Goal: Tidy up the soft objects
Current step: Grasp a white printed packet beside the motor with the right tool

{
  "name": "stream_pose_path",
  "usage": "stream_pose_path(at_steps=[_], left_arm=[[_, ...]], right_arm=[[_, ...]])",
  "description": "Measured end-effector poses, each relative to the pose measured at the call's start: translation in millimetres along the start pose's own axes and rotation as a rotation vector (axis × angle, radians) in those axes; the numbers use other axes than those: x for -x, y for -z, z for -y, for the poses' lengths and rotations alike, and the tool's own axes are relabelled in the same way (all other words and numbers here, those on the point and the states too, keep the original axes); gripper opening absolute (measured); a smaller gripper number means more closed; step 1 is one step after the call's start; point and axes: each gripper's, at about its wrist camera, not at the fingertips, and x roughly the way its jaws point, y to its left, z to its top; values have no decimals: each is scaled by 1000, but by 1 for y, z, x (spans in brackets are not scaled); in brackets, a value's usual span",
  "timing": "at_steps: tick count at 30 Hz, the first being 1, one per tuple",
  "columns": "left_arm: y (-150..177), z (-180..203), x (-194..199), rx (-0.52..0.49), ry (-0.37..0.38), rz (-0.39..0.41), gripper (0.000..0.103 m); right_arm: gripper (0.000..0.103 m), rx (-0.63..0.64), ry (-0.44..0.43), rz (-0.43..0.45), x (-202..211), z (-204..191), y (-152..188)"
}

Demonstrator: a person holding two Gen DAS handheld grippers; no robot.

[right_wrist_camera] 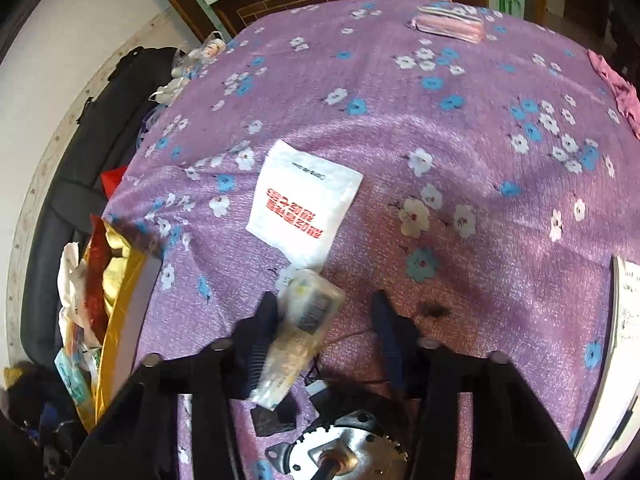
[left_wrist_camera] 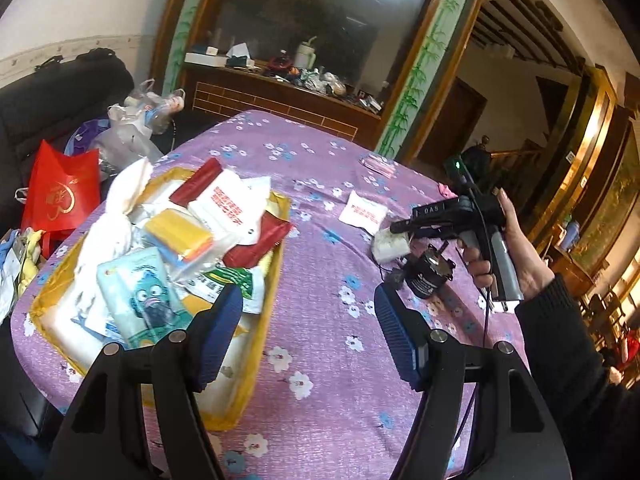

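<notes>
A yellow fabric basket point(left_wrist_camera: 276, 264) on the purple flowered tablecloth point(left_wrist_camera: 320, 184) holds a heap of soft packets, among them a yellow sponge point(left_wrist_camera: 180, 232) and a tissue pack with a cartoon face point(left_wrist_camera: 140, 292). My left gripper point(left_wrist_camera: 308, 336) hovers open beside the basket's right wall with nothing between its blue pads. My right gripper point(right_wrist_camera: 325, 300) points down at the table with a clear-wrapped tissue packet point(right_wrist_camera: 308, 312) between its jaws. The packet leans on the left finger point(right_wrist_camera: 260, 336), and a gap shows to the right one. A white packet with red print point(right_wrist_camera: 304, 204) lies just beyond.
A black metal motor point(left_wrist_camera: 426, 276) with wires stands under the right gripper. A pink packet point(right_wrist_camera: 448, 24) lies at the far edge, a pink cloth point(right_wrist_camera: 624, 92) and white paper point(right_wrist_camera: 628, 304) to the right. A red bag point(left_wrist_camera: 60, 196) and a dark sofa are left of the table.
</notes>
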Motion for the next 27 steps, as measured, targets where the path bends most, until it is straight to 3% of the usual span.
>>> stream_pose_path(at_steps=[7, 12, 20, 27], left_arm=[[3, 6, -7, -1, 8, -25, 68], [2, 11, -13, 7, 28, -42, 68], [5, 25, -43, 35, 83, -123, 68], [0, 35, -75, 67, 105, -190, 68]], right_arm=[[25, 32, -34, 93, 14, -5, 12], [24, -8, -183, 238, 37, 9, 25], [24, -89, -290, 431, 57, 47, 51], [24, -134, -337, 501, 71, 65, 66]])
